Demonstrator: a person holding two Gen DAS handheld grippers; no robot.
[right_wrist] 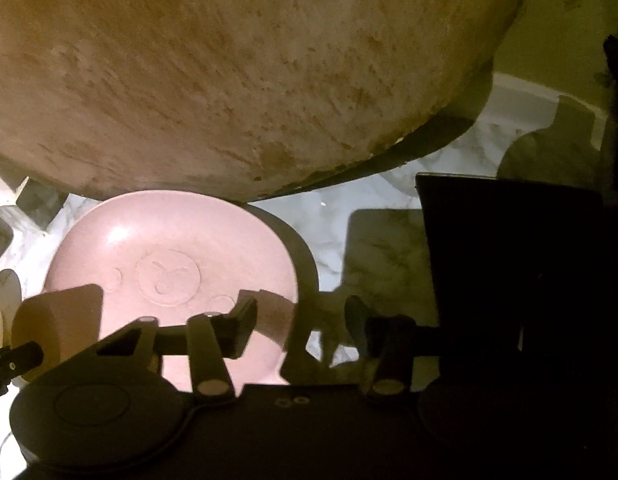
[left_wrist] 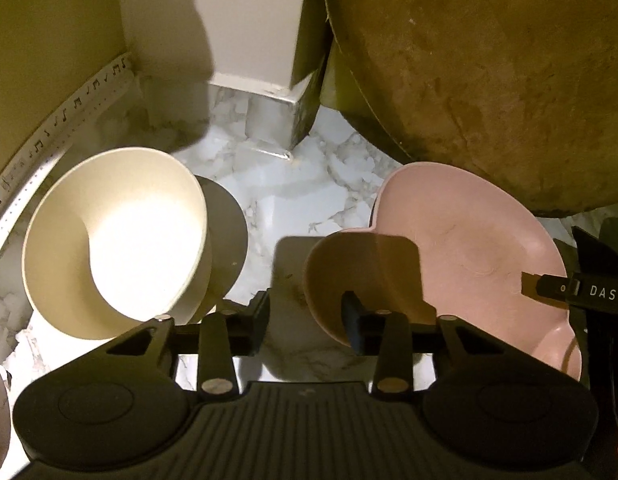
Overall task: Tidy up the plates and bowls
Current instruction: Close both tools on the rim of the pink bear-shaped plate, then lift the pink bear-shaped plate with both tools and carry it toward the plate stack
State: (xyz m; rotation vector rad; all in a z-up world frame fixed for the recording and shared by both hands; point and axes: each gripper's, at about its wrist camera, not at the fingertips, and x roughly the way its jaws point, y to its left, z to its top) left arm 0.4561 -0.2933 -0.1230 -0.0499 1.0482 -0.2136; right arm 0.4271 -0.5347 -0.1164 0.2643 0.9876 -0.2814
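Showing a cream bowl (left_wrist: 117,240) only leftward.

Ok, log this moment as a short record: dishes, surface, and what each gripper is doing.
surface: white marbled floor
cream bowl: left side of the left wrist view, resting on the floor
pink plate: right side, beside a large brown round object
left gripper: open, holding nothing, one finger over the plate's near rim
right gripper: open, one finger over the pink plate
background: white pillar

one cream bowl (left_wrist: 117,240), one pink plate (left_wrist: 469,248), one pink bowl (left_wrist: 349,276)
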